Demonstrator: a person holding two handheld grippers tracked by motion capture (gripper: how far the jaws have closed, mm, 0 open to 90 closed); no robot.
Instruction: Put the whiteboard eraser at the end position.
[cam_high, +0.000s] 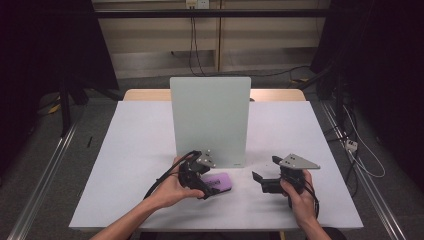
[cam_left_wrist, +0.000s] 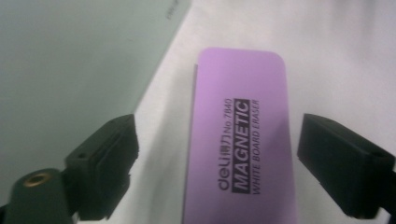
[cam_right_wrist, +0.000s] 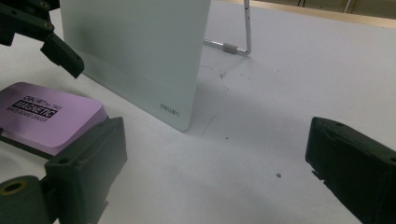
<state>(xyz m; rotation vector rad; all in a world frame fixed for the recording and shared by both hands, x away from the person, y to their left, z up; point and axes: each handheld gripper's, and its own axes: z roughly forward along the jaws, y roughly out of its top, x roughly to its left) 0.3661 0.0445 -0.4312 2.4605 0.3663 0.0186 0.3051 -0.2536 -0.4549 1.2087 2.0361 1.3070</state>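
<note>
Right now the white table (cam_high: 150, 150) carries an upright glass board (cam_high: 210, 120), w/ a purple magnetic eraser (cam_high: 220, 181) lying flat just at its 6 o'clock. Left gripper (cam_high: 212, 188) straddles the eraser, jaws spread, pads not touching. Right gripper (cam_high: 264, 169) waits at 3 o'clock, open, empty. To grip well: centre both pads on the long sides, then squeeze evenly.

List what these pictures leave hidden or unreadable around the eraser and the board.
- Purple eraser: near end cut off by the left gripper view's bottom edge; in the high view the left gripper covers part of it.
- Whiteboard: its rear stand is hidden behind it in the high view.
- Board logo: blurred.
</note>
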